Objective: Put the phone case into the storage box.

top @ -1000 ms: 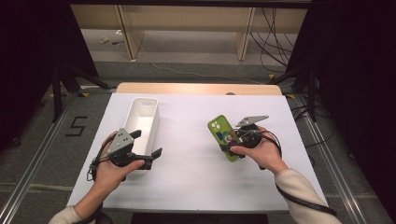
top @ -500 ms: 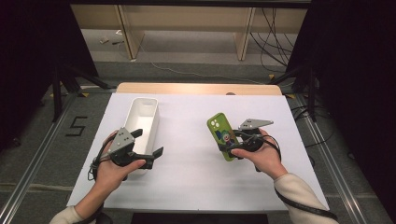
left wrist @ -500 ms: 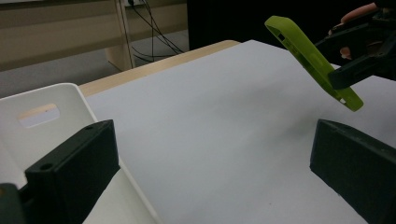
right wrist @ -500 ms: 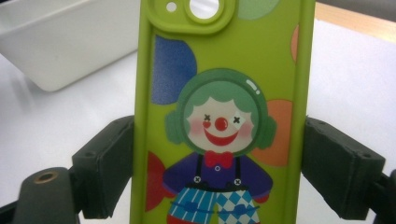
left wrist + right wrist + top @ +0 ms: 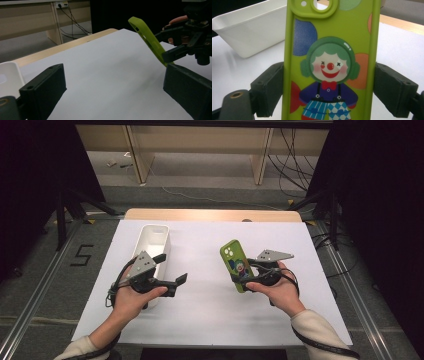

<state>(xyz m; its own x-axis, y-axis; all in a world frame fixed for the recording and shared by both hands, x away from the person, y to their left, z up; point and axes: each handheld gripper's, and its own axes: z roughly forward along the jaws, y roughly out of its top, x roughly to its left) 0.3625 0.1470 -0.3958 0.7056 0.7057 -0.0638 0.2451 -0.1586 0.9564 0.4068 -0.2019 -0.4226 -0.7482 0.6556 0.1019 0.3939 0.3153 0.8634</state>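
A white table (image 5: 210,315) fills the middle of the high view, with a person's two forearms coming in from the bottom edge, each hand holding a black two-jaw gripper. To the left of the table's middle stands a long white plastic bin (image 5: 152,240), open at the top. The left gripper (image 5: 172,281) hovers just beside the bin's near end; its jaws stand wide apart with nothing between them, which the left gripper view confirms, bare tabletop showing in the gap. Compared with a second ago this hand has drifted a little toward the table's middle and slightly upward, its jaw tips now pointing across at the other hand. The right gripper (image 5: 242,276) is clamped on a lime-green phone case (image 5: 235,265), its two pads pressing the case's long edges. In the right gripper view the case (image 5: 329,62) stands upright between the jaws, printed with a cartoon clown with green hair, a red nose and a red bow tie, a camera cut-out at the top, and the bin (image 5: 249,32) behind it to the left. A second ago the case lay flatter and nearer the tabletop; now it is tipped up on its lower end, its top leaning away from the person, as the left gripper view shows from the side. The case looks lifted and presented, likely for a handover or a move into the bin, with the left gripper ready to receive it.
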